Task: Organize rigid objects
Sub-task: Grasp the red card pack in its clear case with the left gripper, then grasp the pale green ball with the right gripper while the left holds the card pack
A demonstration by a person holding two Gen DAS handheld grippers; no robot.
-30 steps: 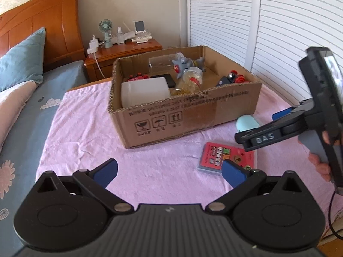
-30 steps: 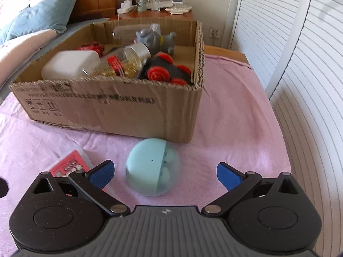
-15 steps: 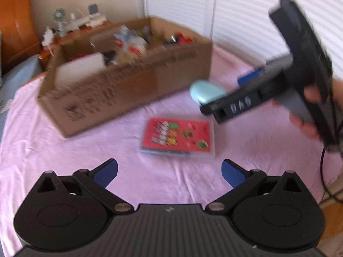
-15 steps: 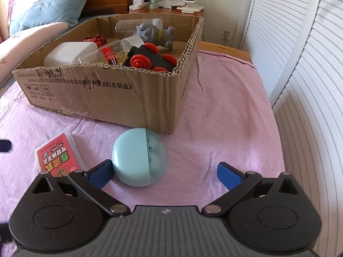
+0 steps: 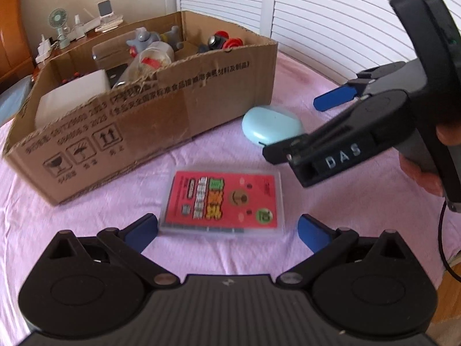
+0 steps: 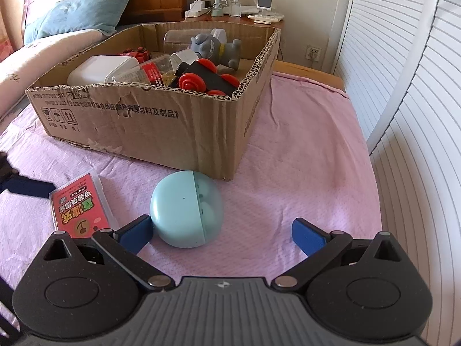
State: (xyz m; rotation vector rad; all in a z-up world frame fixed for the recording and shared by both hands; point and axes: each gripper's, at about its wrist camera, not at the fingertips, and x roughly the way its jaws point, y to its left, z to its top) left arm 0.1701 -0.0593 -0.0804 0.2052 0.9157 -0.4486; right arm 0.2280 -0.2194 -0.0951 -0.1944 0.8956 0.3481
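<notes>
Left wrist view shows the left hand-held gripper [image 5: 227,230] released, its two blue fingers spread to the left and right of the near edge of a red card case [image 5: 223,201] that lies flat on the pink cloth [image 5: 86,225] of the surface. Far behind it stands the cardboard box [image 5: 161,115], holding a grey toy, a jar and a white container. In the right wrist view, the right hand-held gripper [image 6: 222,235] is also released; its left finger touches, or almost touches, the pale blue round case [image 6: 187,207], which rests on the cloth just near the box corner, with the card case to its left.
</notes>
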